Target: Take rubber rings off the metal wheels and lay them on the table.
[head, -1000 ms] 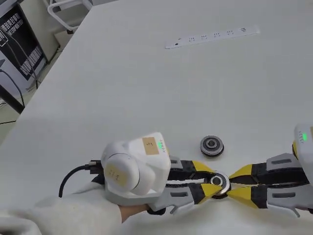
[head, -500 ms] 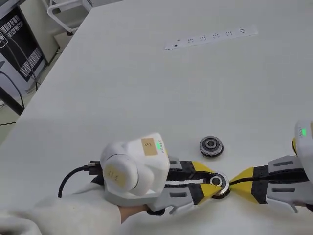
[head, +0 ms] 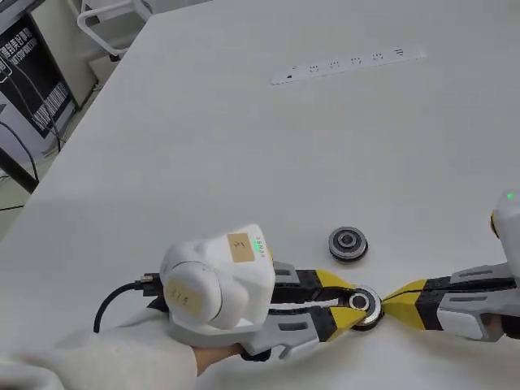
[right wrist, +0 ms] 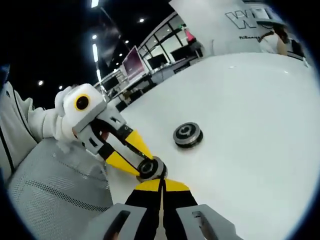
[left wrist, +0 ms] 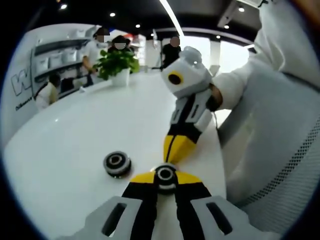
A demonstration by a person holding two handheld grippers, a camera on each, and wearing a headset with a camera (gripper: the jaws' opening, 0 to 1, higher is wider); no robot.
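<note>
The wheel (head: pixel 364 305) sits at the near edge of the table (head: pixel 244 146), a bit to the right. It is silver in the middle with a dark hole. A dark rim shows around it, but I cannot tell how the ring sits on this one.

The left gripper (left wrist: pixel 165 179) comes in from the left. Its two yellow tips are one on each side of the wheel and press on it, so it has hold of the wheel. The jaws are only as far apart as the wheel is wide.

The right gripper (right wrist: pixel 161 186) comes in from the right and points at the left one. Its jaws are pressed together, with just a thin line between them. The tips touch the right edge of the wheel. I cannot tell if they pinch any rubber.

The other wheel (head: pixel 348 243) lies flat on the table, just beyond the held one and apart from both grippers. Its black ring (right wrist: pixel 188 143) is on it.

A white sleeve (head: pixel 97 361) is at the near left, behind the left gripper. A white power strip (head: pixel 348 62) lies far off, across the table.
</note>
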